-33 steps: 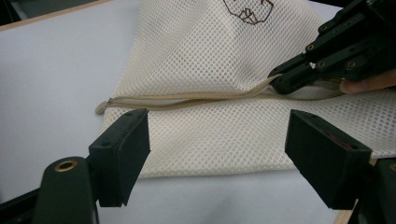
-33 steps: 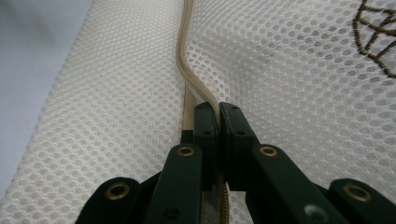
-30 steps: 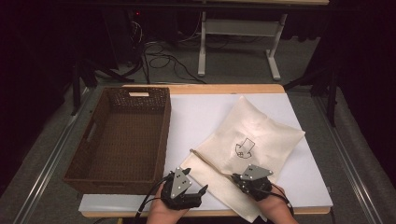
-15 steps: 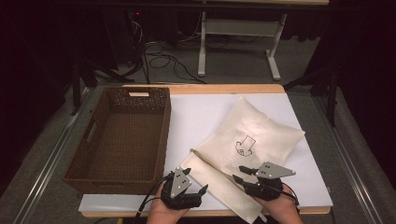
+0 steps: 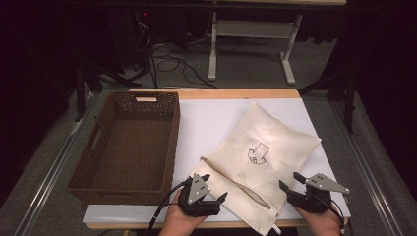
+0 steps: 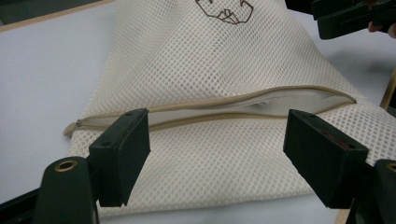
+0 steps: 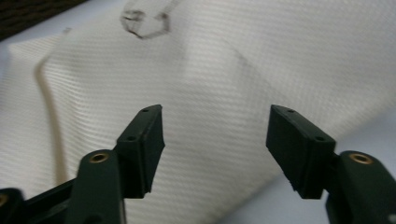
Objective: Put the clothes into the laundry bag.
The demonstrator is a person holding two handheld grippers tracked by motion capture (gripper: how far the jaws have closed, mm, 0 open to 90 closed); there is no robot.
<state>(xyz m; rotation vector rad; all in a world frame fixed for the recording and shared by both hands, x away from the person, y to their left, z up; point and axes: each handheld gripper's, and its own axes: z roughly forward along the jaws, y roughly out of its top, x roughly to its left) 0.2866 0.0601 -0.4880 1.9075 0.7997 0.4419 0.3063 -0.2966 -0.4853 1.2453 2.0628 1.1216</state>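
A cream mesh bag point(image 5: 260, 157) with a dark printed mark lies slantwise on the white table top point(image 5: 211, 123). Its zipper point(image 6: 224, 109) near the front end gapes open. My left gripper point(image 5: 214, 187) stands open at the bag's front left edge, with the zipper mouth just beyond its jaws in the left gripper view point(image 6: 219, 154). My right gripper point(image 5: 290, 181) is by the bag's front right side; its jaws have just been opening and hold nothing. In the right gripper view point(image 7: 219, 144) the bag's cloth point(image 7: 233, 70) lies beyond the open jaws.
A brown woven basket point(image 5: 172, 142) stands to the left of the bag, with nothing in it. The table's front edge runs just under both hands. Behind the table are cables and a white desk frame point(image 5: 251, 29) on the floor.
My right gripper has moved to the right, off the bag's front end to its right side, and its jaws have opened. The left gripper has stayed where it was.
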